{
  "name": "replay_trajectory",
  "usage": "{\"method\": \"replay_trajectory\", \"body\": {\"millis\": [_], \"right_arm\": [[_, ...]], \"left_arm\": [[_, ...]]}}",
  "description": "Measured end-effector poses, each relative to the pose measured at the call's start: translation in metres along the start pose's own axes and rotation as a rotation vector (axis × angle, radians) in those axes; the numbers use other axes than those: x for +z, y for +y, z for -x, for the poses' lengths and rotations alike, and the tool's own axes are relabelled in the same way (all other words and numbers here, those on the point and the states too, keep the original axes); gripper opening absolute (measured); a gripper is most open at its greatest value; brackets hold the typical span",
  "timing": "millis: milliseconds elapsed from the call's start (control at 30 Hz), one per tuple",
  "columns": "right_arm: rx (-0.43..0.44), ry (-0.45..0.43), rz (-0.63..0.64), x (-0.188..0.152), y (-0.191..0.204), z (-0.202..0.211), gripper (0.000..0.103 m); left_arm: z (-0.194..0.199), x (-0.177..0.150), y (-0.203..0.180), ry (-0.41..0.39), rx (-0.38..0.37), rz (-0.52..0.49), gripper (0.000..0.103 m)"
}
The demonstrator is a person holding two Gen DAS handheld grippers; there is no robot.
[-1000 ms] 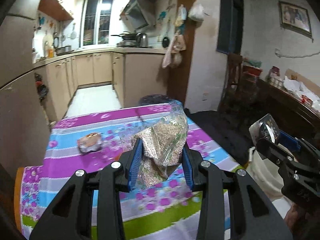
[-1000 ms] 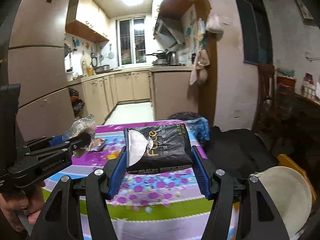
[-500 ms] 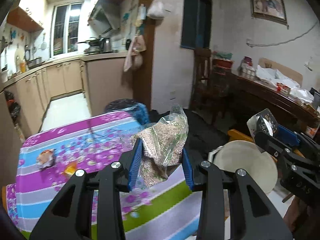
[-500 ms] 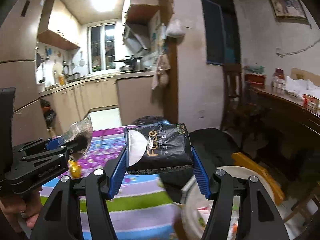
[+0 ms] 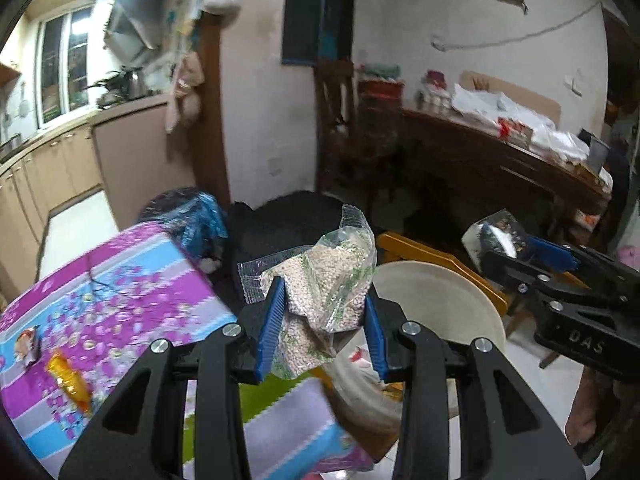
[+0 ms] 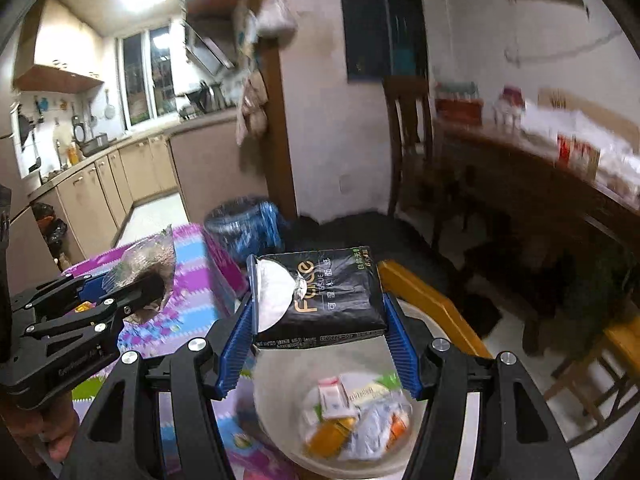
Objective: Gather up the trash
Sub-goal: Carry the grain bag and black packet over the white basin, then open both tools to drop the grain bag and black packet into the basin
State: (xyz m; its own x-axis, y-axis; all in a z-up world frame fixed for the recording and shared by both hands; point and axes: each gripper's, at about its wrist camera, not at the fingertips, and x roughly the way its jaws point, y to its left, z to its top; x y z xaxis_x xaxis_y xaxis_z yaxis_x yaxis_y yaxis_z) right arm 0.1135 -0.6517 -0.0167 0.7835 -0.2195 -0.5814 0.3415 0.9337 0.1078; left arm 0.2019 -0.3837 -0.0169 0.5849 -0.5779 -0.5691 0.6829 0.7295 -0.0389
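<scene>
Right wrist view: the black tissue pack (image 6: 320,296) sits pinched in the right hand-held gripper (image 6: 320,344), mid-frame, right above the open trash bin (image 6: 280,420) at the bottom. I'd get it centred over the opening before letting go, since the pack is wide. The left hand-held gripper (image 5: 320,324) is pinching a clear bag of grains (image 5: 328,292) at centre frame, over the bin's left rim beside the bench (image 5: 120,300); shift it further over first. Two wrappers (image 5: 68,376) lie on the bench, lower left.
</scene>
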Motion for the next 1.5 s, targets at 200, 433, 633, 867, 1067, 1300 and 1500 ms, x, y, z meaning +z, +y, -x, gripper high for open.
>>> {"method": "replay_trajectory", "body": {"millis": [200, 433, 633, 867, 1067, 1300, 1500], "right_arm": [[-0.001, 0.173, -0.064, -0.005, -0.049, -0.051, 0.062], [0.007, 0.321, -0.086, -0.019, -0.079, -0.107, 0.062], [-0.01, 0.358, -0.086, -0.037, -0.079, -0.12, 0.063], [-0.011, 0.379, -0.084, -0.05, -0.077, -0.122, 0.063], [-0.012, 0.386, -0.082, -0.051, -0.075, -0.124, 0.063], [-0.017, 0.389, -0.071, -0.056, -0.076, -0.127, 0.066], [-0.02, 0.369, -0.081, -0.057, -0.078, -0.124, 0.075]], "left_arm": [[-0.046, 0.002, -0.027, 0.135, -0.081, -0.024, 0.036], [-0.098, -0.014, -0.044, 0.298, -0.129, -0.028, 0.036], [-0.121, -0.026, -0.048, 0.354, -0.117, -0.023, 0.036], [-0.127, -0.027, -0.049, 0.376, -0.121, -0.023, 0.036], [-0.133, -0.026, -0.05, 0.393, -0.121, -0.025, 0.036], [-0.135, -0.026, -0.052, 0.391, -0.095, -0.029, 0.045], [-0.136, -0.026, -0.05, 0.382, -0.073, -0.027, 0.068]]}}
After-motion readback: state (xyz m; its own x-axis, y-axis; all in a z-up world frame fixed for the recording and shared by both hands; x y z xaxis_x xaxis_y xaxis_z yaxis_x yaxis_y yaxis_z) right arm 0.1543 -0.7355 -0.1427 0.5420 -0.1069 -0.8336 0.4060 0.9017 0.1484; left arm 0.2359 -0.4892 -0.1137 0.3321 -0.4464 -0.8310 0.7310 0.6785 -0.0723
